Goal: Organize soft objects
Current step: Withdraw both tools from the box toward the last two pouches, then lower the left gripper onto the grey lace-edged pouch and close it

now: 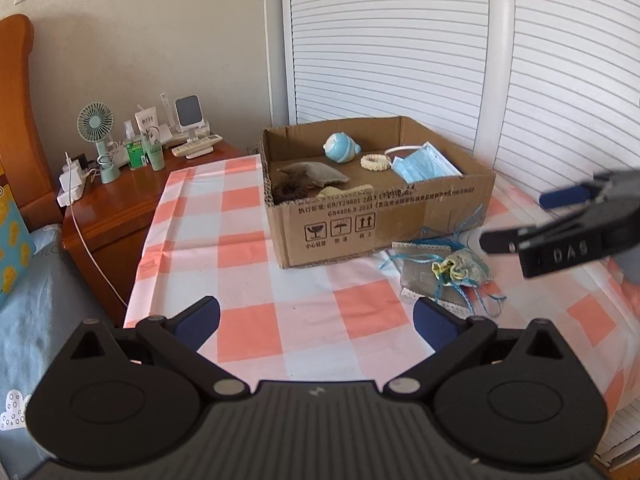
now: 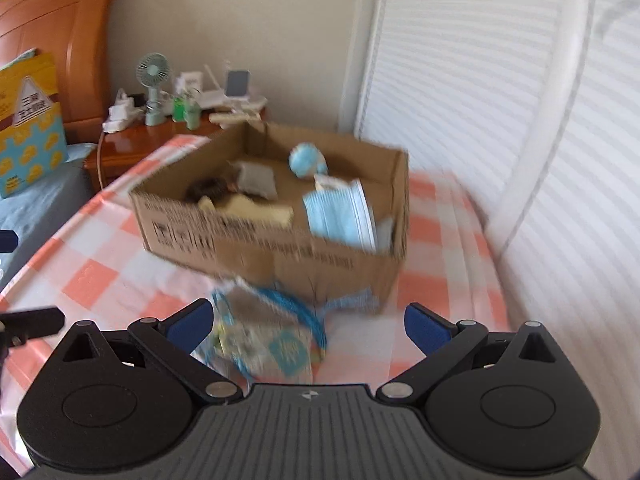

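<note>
Checked surface point(image 1: 240, 264), covered in an orange-and-white cloth, carrying an open cardboard box point(image 1: 360, 220) that serves as the collecting container. Most of the sorting appears done: inside the box lie a blue surgical mask point(image 1: 424, 162) against the right wall, a grey pillow-like sachet point(image 1: 314, 172) at left, a pale blue plush toy point(image 1: 340, 148) toward the back, a cream knitted ring point(image 1: 376, 161) between toy and mask, a dark scrunchie point(image 1: 290, 192) in the near-left corner, and a yellowish cloth piece point(image 1: 346, 191) along the front wall. What is left, judging by the layout, is the heap just in front of the box's right corner: a flat grey lace-edged sachet point(image 1: 420, 280), and resting on it a small drawstring pouch point(image 1: 460, 268) with tangled blue ribbons point(image 1: 472, 300). Right tongs point(image 2: 308, 328) fully spread, nothing between the pads, poised directly above this heap; the view is motion-blurred. Left tongs point(image 1: 316, 318) likewise spread and empty, held over bare cloth at the near edge. Background: wooden nightstand point(image 1: 120, 200) with a small green fan point(image 1: 96, 120).
</note>
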### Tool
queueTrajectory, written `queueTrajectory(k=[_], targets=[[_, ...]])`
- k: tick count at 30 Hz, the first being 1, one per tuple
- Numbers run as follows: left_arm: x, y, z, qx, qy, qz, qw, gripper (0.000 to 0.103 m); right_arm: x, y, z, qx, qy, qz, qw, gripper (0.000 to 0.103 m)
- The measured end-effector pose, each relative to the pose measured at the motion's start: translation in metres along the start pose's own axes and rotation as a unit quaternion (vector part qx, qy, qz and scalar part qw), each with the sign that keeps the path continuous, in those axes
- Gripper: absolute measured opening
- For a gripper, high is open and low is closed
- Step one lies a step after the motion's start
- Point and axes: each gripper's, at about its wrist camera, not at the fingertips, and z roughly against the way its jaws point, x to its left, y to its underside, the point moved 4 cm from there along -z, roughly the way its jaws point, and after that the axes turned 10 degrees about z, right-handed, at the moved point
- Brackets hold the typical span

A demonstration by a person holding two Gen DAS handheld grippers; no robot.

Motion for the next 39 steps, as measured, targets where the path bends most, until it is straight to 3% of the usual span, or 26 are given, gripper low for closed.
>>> queueTrajectory(k=[5, 10, 18, 22, 31, 39], targets=[[-0.003, 0.004, -0.006, 0.009, 0.005, 0.005, 0.9999, 0.102, -0.008, 0.043, -0.015, 0.032, -0.008, -0.073, 0.997, 0.103], [-0.004, 0.007, -0.014, 0.017, 0.012, 0.001, 0.9998, 0.102, -0.008, 0.047, -0.022, 0.031, -0.014, -0.108, 0.994, 0.103], [-0.001, 0.013, -0.028, 0.034, 0.016, 0.006, 0.9993, 0.102, 0.001, 0.017, -0.047, 0.018, -0.020, -0.093, 0.995, 0.103], [-0.002, 0.017, -0.033, 0.044, 0.017, 0.003, 0.9989, 0.102, 0.005, 0.014, -0.067, 0.032, -0.023, -0.089, 0.995, 0.103], [-0.014, 0.025, -0.045, 0.064, 0.031, -0.016, 0.9974, 0.102, -0.002, 0.050, -0.058, 0.059, -0.011, -0.091, 0.994, 0.103], [-0.032, 0.020, -0.059, 0.074, 0.044, -0.044, 0.9954, 0.102, -0.014, 0.078, -0.044, 0.069, 0.042, -0.073, 0.994, 0.103]])
